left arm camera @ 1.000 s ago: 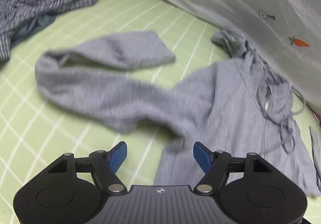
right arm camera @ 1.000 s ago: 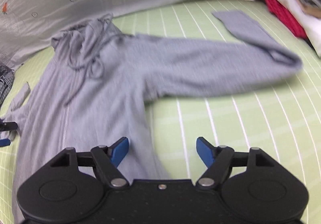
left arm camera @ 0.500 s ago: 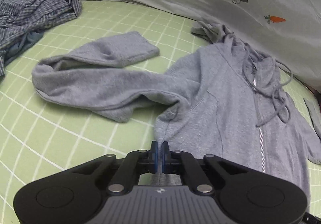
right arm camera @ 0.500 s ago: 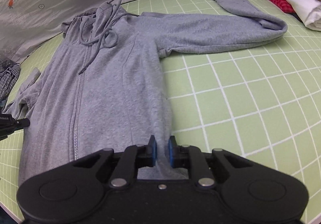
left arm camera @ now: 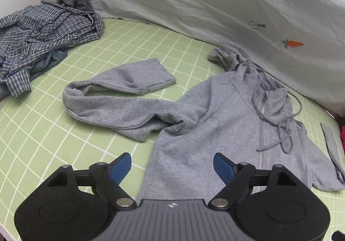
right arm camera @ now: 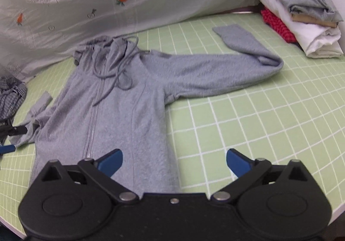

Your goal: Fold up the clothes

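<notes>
jaws on your left gripper (left arm camera: 171,164) and right gripper (right arm camera: 174,160) gape wide, gripping nothing; grey hoodie (right arm camera: 120,111) lies flat (zipped) on the green gridded surface (right arm camera: 258,115), beside a folded stack (right arm camera: 301,14).

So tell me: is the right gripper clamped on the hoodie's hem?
No, the right gripper has its blue fingers spread wide apart above the grey hoodie, with nothing held between them.
</notes>
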